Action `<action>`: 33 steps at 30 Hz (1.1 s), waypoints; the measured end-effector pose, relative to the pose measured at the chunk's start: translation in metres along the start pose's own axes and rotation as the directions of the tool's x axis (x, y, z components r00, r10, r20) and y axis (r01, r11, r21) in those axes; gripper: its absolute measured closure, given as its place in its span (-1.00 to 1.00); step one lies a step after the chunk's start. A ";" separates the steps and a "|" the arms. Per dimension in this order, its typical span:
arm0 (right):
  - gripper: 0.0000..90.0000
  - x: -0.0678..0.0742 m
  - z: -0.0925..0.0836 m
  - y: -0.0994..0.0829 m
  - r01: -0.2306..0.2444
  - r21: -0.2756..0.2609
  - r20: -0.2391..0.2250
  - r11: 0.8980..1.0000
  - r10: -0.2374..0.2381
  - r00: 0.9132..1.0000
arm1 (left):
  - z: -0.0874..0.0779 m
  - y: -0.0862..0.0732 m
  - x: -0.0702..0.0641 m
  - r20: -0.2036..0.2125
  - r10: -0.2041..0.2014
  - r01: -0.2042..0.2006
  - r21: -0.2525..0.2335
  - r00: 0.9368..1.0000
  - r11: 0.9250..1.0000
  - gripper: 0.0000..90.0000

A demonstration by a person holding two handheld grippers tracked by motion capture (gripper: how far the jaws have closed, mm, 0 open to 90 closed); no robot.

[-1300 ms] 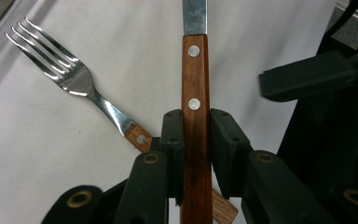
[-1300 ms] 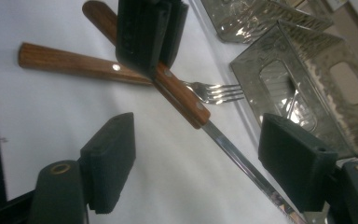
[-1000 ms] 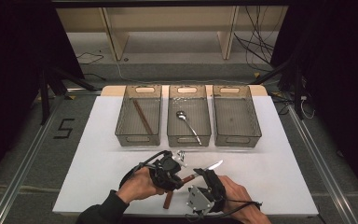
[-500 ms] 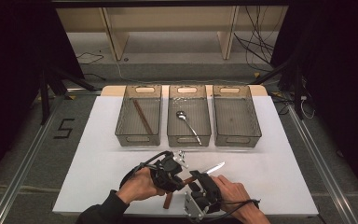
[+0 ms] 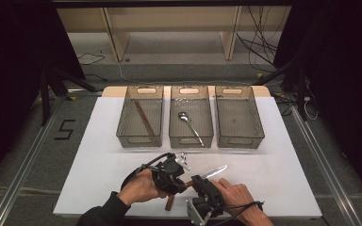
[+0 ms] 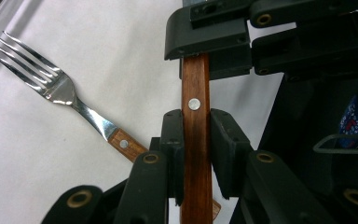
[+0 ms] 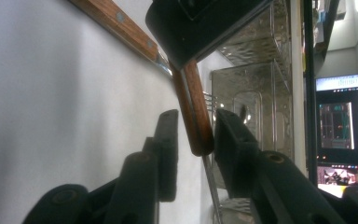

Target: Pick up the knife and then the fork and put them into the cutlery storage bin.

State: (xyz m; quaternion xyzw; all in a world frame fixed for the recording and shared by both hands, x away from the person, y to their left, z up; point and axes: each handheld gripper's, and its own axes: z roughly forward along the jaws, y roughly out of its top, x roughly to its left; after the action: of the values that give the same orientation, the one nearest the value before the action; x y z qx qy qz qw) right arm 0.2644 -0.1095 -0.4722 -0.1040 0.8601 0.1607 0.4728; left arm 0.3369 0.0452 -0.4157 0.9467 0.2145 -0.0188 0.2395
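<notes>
Left tongs (image 6: 196, 135) clamp wooden knife handle (image 6: 196, 93) just above desk (image 5: 99, 165). Right tongs (image 7: 196, 135) have just been closing round handle end, pads not yet pressing. Risk: left letting go early, knife drops onto fork (image 6: 51, 84).

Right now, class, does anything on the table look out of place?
Yes: the fork lies loose on the table, outside the bins. The knife is clamped by its wooden handle in the left tool, while the right tool's jaws have just been closing around its end.

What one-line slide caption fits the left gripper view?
Left gripper clamps a wooden knife handle; right gripper closes on its far end, fork on the table.
</notes>
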 end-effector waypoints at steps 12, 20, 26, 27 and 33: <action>0.80 0.005 -0.001 -0.001 0.090 0.014 0.005 0.996 -0.090 0.996 | -0.002 0.000 0.002 0.031 -0.009 0.009 -0.011 0.999 1.000 0.67; 0.80 0.001 -0.003 -0.004 0.084 0.029 -0.004 0.996 -0.084 0.996 | -0.011 -0.005 0.009 0.014 -0.037 0.037 -0.018 0.999 0.999 0.07; 0.80 -0.004 -0.003 -0.012 0.073 0.033 0.014 0.997 -0.074 0.997 | -0.027 -0.015 0.020 -0.001 -0.069 0.069 -0.071 0.998 0.995 -0.16; 0.80 -0.006 -0.004 -0.014 0.077 0.045 0.010 0.996 -0.078 0.997 | -0.030 -0.018 0.021 -0.002 -0.079 0.079 -0.081 0.997 0.994 -0.20; 0.80 -0.022 -0.008 -0.026 0.002 0.069 0.028 0.998 -0.004 1.000 | -0.042 -0.039 0.031 -0.042 -0.139 0.130 -0.171 0.989 0.977 -0.40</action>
State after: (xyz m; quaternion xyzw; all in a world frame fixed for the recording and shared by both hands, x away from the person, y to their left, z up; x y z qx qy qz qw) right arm 0.2782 -0.1358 -0.4546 -0.0865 0.8582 0.1317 0.4885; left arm 0.3463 0.1075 -0.4001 0.9067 0.2855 0.0086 0.3104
